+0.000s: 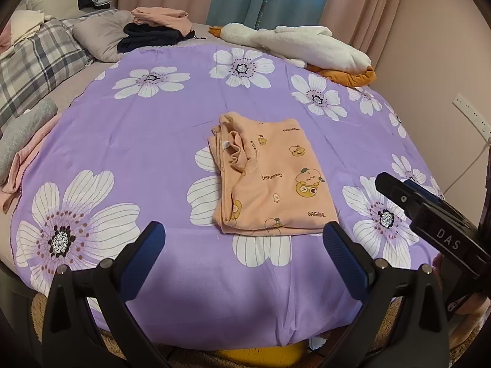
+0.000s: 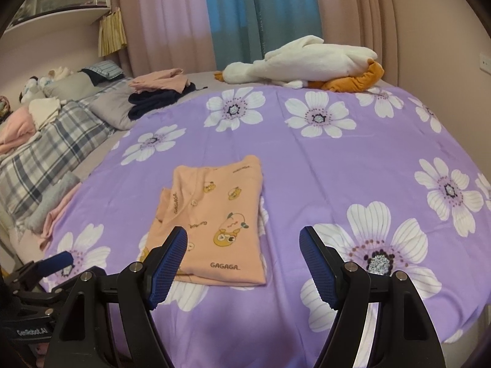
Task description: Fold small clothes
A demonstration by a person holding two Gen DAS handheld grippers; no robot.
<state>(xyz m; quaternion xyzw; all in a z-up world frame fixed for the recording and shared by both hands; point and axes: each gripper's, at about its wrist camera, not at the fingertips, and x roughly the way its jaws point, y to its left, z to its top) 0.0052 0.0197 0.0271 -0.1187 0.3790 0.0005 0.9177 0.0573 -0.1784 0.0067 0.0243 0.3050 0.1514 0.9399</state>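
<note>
step: fold looks finished or one fold short | peach garment (image 1: 270, 181) folded flat on purple bedspread (image 1: 153, 141), just ahead of both tongs | left tongs (image 1: 242, 245) wide, empty | right tongs (image 2: 244, 251) wide, empty | next: pinch near hem, halve, or set aside

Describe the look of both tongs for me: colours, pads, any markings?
Both are black plastic with silver screws. The left tongs and the right tongs each carry ribbed blue fingertip pads. The right body reads DAS; the left body reads GenRobot.AI.
</note>
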